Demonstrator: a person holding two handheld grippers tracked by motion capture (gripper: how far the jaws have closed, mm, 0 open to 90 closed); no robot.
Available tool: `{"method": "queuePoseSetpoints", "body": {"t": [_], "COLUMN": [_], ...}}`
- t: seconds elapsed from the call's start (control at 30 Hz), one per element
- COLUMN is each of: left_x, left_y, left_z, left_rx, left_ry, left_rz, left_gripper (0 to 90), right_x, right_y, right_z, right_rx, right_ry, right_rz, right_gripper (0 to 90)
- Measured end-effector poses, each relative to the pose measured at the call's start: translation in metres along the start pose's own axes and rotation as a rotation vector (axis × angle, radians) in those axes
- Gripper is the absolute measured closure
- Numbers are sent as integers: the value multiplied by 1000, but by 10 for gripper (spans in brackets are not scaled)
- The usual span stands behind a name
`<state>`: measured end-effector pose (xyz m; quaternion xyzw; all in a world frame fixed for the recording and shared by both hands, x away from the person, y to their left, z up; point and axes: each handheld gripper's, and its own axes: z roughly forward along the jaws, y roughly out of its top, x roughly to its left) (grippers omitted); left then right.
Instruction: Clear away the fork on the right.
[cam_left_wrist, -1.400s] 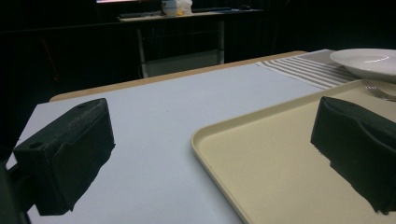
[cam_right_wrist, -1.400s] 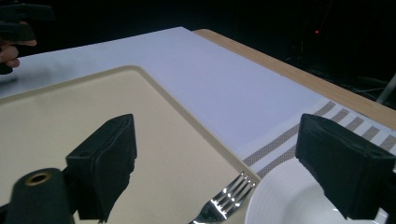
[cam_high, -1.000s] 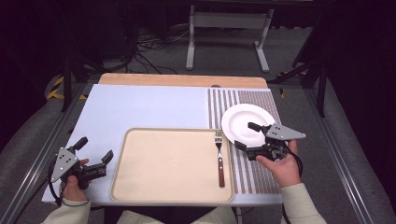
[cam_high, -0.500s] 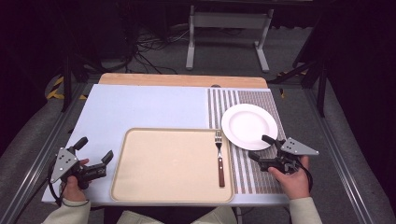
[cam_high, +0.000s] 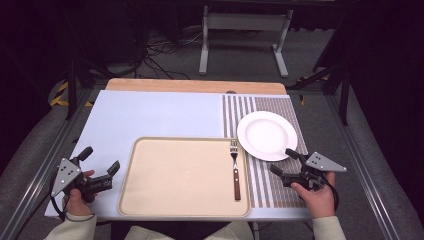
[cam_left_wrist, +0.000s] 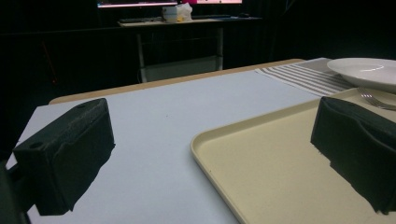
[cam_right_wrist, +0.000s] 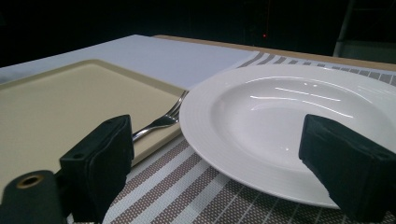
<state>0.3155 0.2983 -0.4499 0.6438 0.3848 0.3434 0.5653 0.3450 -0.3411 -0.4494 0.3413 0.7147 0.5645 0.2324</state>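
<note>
A white plate (cam_high: 267, 135) rests on the striped placemat (cam_high: 275, 185) at the right, seen close up as the plate (cam_right_wrist: 285, 121) in the right gripper view. A fork (cam_high: 235, 170) with a brown handle lies on the right edge of the beige tray (cam_high: 175, 175). My right gripper (cam_high: 284, 162) is open just in front of the plate, holding nothing, jaws aimed at the plate's near rim. My left gripper (cam_high: 101, 161) is open at the table's front left, beside the tray's left edge (cam_left_wrist: 224, 163), and holds nothing.
A pale blue mat (cam_high: 150, 115) covers the table, with a wooden strip (cam_high: 195, 86) along the far edge. Metal rails run down both table sides. A stand's legs (cam_high: 240, 40) and cables lie on the floor beyond.
My right gripper has drawn back from the plate toward the front right of the table and now sits clear of the rim. The left gripper has stayed put.
</note>
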Motion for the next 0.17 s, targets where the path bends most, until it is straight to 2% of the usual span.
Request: {"method": "queuePoseSetpoints", "body": {"t": [0.17], "left_x": [0], "left_y": [-1], "left_z": [0], "left_rx": [3], "left_ry": [7], "left_rz": [-9], "left_gripper": [0], "right_x": [0], "right_y": [2], "right_z": [-2], "right_rx": [-13], "right_ry": [-5], "right_rz": [6], "right_gripper": [107]}}
